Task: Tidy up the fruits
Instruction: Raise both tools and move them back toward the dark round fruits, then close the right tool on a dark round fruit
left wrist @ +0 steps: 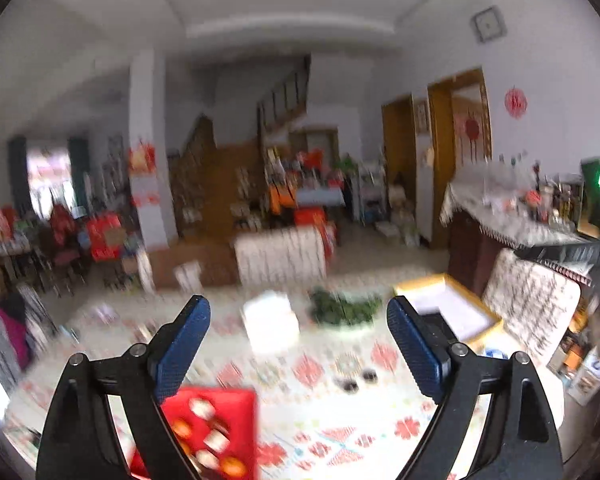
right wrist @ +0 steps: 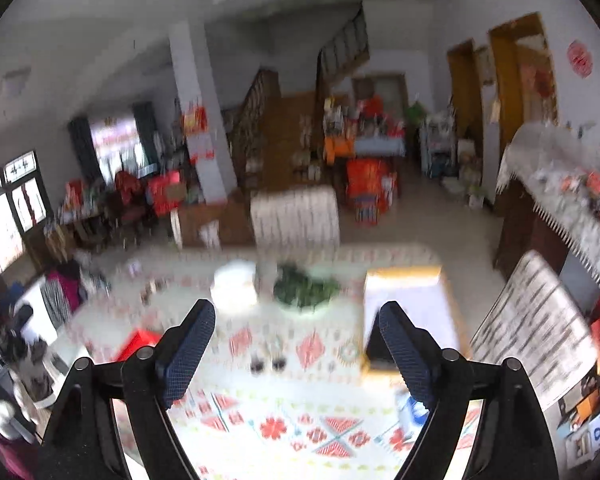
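Both views are motion-blurred. A red box (left wrist: 216, 428) with several orange and pale round fruits in it lies on the patterned tablecloth (left wrist: 320, 412), low and left in the left wrist view, partly behind the left finger. My left gripper (left wrist: 298, 346) is open and empty above the table. In the right wrist view only a corner of the red box (right wrist: 138, 342) shows beside the left finger. My right gripper (right wrist: 296, 354) is open and empty above the tablecloth (right wrist: 284, 412).
A yellow-rimmed tray (left wrist: 452, 312) (right wrist: 412, 304) lies at the table's right. A plate of green leaves (left wrist: 342, 308) (right wrist: 304, 288) and a white container (left wrist: 270, 320) (right wrist: 234, 286) stand at the far side. Two small dark objects (right wrist: 266, 364) lie mid-table. Covered chairs (left wrist: 532, 304) stand around.
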The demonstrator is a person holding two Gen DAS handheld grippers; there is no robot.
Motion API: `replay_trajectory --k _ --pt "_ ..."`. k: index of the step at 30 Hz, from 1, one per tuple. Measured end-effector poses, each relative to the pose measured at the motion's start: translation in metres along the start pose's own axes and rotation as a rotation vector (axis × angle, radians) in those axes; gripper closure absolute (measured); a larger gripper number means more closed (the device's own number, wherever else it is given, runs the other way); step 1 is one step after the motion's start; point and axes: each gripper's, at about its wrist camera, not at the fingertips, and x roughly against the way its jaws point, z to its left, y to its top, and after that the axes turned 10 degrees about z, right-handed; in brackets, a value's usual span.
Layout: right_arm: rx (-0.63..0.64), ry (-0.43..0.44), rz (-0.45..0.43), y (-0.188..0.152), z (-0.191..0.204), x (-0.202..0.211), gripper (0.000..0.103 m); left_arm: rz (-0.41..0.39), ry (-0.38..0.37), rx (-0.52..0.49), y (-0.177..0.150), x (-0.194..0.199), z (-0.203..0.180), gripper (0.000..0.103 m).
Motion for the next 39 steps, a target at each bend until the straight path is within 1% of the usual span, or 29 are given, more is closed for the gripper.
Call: replay_trajectory --k 1,3,5,6,7,8,9,10,12,14,15,17,19,22,26,28,29,31,32,34,36,39 --pt "-0.001 0.041 0.055 -0.013 0.002 -0.04 0.015 0.037 -0.022 0.023 -0.007 -0.019 0.004 0.013" --pt "-0.024 0.102 0.142 -0.034 -0.005 -0.1 0.015 0.113 -0.066 0.083 -0.026 -0.057 0.014 0.013" --pt "-0.04 0.12 0.209 -0.051 -0.007 -0.148 0.016 0.192 -0.109 0.151 -0.043 -0.097 0.025 0.013" --pt "-0.037 0.115 0.254 -0.061 -0.007 -0.182 0.023 0.226 -0.129 0.177 -0.053 -0.114 0.028 0.013" --pt "-0.034 0.102 0.279 -0.067 -0.007 -0.207 0.032 0.253 -0.145 0.196 -0.061 -0.126 0.033 0.013" --pt "-0.031 0.093 0.294 -0.071 -0.008 -0.22 0.035 0.281 -0.16 0.21 -0.069 -0.141 0.034 0.014" --pt "-0.022 0.083 0.316 -0.074 -0.008 -0.238 0.04 0.303 -0.165 0.216 -0.078 -0.155 0.036 0.021" --pt "-0.001 0.068 0.339 -0.076 -0.006 -0.26 0.046 0.32 -0.164 0.212 -0.083 -0.166 0.036 0.035" --pt "0.012 0.057 0.351 -0.074 -0.003 -0.284 0.047 0.365 -0.167 0.194 -0.093 -0.187 0.034 0.052" --pt "0.012 0.065 0.361 -0.069 -0.003 -0.305 0.047 0.392 -0.163 0.188 -0.1 -0.204 0.032 0.052" --pt "0.012 0.074 0.363 -0.066 -0.004 -0.311 0.047 0.407 -0.156 0.191 -0.104 -0.215 0.032 0.052" --pt "0.004 0.1 0.378 -0.065 -0.003 -0.331 0.047 0.434 -0.166 0.203 -0.11 -0.231 0.032 0.052" --pt "0.002 0.108 0.409 -0.067 -0.001 -0.353 0.047 0.458 -0.173 0.208 -0.112 -0.242 0.031 0.052" --pt "0.004 0.108 0.422 -0.07 0.002 -0.371 0.047 0.487 -0.175 0.206 -0.117 -0.261 0.027 0.052" --pt "0.002 0.123 0.427 -0.07 0.001 -0.382 0.047 0.519 -0.187 0.201 -0.12 -0.28 0.019 0.052" --pt "0.014 0.126 0.416 -0.071 0.001 -0.383 0.048 0.533 -0.195 0.195 -0.121 -0.287 0.013 0.052" --pt "0.018 0.125 0.413 -0.07 0.002 -0.384 0.049 0.539 -0.199 0.193 -0.122 -0.291 0.01 0.052" --pt "0.032 0.122 0.403 -0.072 0.003 -0.384 0.061 0.551 -0.206 0.188 -0.123 -0.298 0.004 0.052" --pt "0.036 0.127 0.402 -0.072 0.004 -0.384 0.062 0.557 -0.211 0.184 -0.124 -0.302 0.0 0.052" --pt "0.058 0.131 0.399 -0.073 0.008 -0.382 0.07 0.564 -0.218 0.174 -0.125 -0.31 -0.007 0.052" --pt "0.07 0.126 0.393 -0.073 0.011 -0.38 0.072 0.572 -0.225 0.163 -0.125 -0.315 -0.014 0.052" --pt "0.053 0.132 0.383 -0.071 0.006 -0.376 0.072 0.583 -0.233 0.142 -0.126 -0.326 -0.025 0.052"
